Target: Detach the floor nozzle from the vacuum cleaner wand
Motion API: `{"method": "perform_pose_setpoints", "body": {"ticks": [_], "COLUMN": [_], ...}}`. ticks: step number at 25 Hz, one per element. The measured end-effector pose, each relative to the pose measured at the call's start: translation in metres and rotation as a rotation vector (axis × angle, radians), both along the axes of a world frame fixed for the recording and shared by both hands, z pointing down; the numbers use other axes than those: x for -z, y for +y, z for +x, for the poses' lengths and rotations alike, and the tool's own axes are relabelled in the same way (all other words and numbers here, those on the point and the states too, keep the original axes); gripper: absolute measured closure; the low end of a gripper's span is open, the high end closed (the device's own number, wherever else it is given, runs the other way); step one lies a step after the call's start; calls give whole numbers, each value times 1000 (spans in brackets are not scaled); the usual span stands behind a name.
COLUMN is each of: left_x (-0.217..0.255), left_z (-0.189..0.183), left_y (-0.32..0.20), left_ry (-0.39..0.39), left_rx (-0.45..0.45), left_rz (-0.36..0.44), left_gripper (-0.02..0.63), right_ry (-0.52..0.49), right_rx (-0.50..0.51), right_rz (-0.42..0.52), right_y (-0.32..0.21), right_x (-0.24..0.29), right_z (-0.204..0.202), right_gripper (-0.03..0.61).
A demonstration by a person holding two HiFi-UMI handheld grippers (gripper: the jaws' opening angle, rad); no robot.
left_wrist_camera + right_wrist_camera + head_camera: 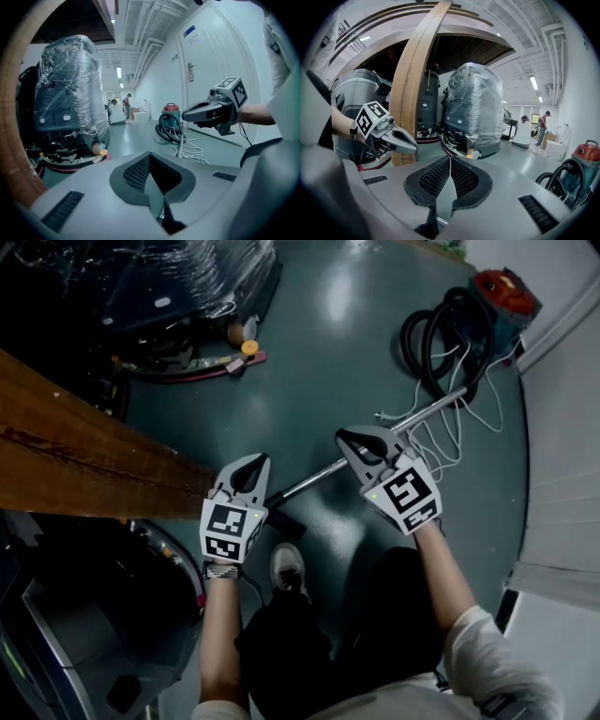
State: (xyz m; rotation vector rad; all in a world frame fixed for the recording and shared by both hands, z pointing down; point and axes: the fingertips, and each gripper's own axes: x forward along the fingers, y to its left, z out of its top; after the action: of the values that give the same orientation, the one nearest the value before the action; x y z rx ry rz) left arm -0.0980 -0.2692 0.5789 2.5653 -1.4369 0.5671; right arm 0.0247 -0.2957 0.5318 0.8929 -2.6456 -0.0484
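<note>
The vacuum's metal wand (412, 418) lies slanted on the grey floor, running from below my grippers toward the black hose coil (441, 334) and the red-topped vacuum cleaner (502, 292). Its near end meets a dark piece, seemingly the floor nozzle (284, 518), just ahead of a shoe (289, 568). My left gripper (255, 463) hovers shut and empty above that near end. Shut and empty too, my right gripper (349, 439) hangs over the wand's middle. In the left gripper view, the shut left gripper (150, 153) faces the right gripper (187, 114) and the vacuum cleaner (169, 112). The right gripper (450, 158) sees the left gripper (415, 146).
A white cable (450, 442) loops on the floor beside the wand. A plastic-wrapped machine (187, 277) stands at the far left, with a wooden beam (84, 456) close on my left. White wall panels (562, 456) run along the right. People (543, 124) stand far down the hall.
</note>
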Motion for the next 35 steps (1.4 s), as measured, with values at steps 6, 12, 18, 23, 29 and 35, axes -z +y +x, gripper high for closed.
{"method": "perform_pose_setpoints", "body": {"ticks": [6, 12, 18, 23, 29, 35], "left_x": [-70, -113, -148, -167, -189, -209], "left_z": [-7, -15, -16, -13, -21, -26], "left_y": [-1, 0, 7, 12, 22, 34], "left_ry": [-25, -26, -6, -27, -30, -61], "left_rx": [-41, -24, -13, -46, -59, -98], "left_rz": [-73, -104, -146, -170, -232, -298], "left_gripper": [612, 612, 612, 612, 596, 538], "right_ry": [7, 25, 66, 110, 224, 342], "right_rx": [75, 102, 156, 215, 349, 471], "right_rz": [-62, -97, -119, -128, -137, -151], "right_y": [-11, -21, -15, -9, 11, 35], "right_x": [-63, -111, -141, -171, -212, -250], "right_z": [-21, -41, -54, -60, -72, -83], "right_gripper": [548, 548, 548, 548, 548, 546]}}
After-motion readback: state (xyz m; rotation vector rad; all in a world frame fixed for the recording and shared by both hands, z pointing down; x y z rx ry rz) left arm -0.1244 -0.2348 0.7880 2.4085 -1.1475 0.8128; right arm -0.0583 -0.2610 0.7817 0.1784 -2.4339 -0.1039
